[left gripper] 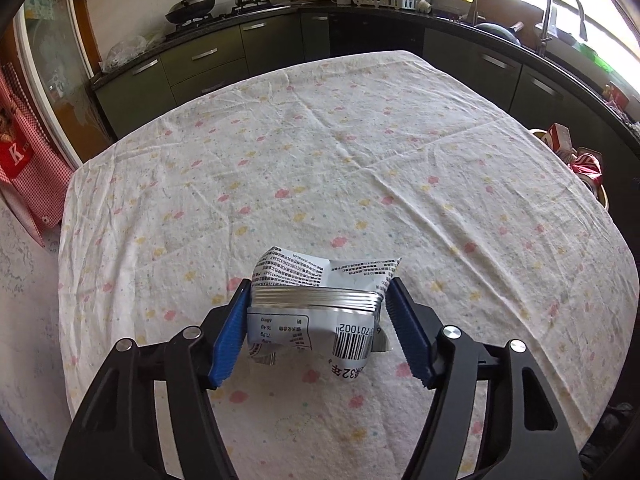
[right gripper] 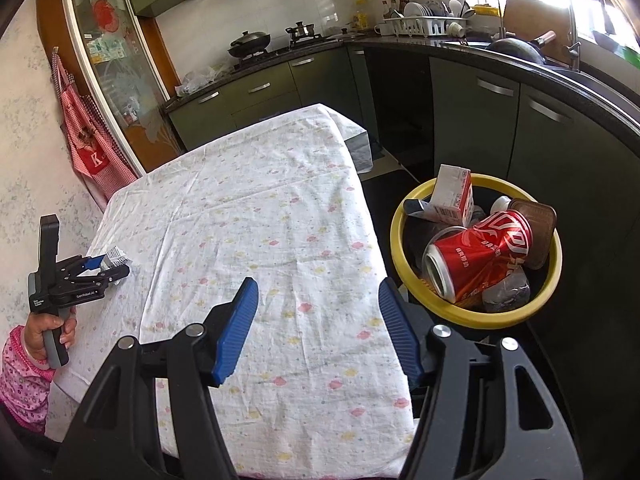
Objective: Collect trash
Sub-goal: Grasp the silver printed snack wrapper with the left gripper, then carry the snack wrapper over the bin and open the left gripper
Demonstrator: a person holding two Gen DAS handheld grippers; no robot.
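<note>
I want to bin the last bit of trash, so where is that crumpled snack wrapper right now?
The wrapper sits between the left gripper's blue fingers, above the near part of the tablecloth; the yellow bin stands off the table's right side.

Yellow-rimmed bin (right gripper: 404,216), red can (right gripper: 476,256)

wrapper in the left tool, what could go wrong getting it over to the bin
1. The crumpled wrapper sits between the left tool fingers by its folded middle only; its loose ends could catch or it might slip out mid-carry.
2. The yellow bin stands off the far side of the table and is already heaped with a red can and a carton, so the light wrapper may slide off onto the floor.
3. The open right tool hovers near the bin and could get in the way.
</note>
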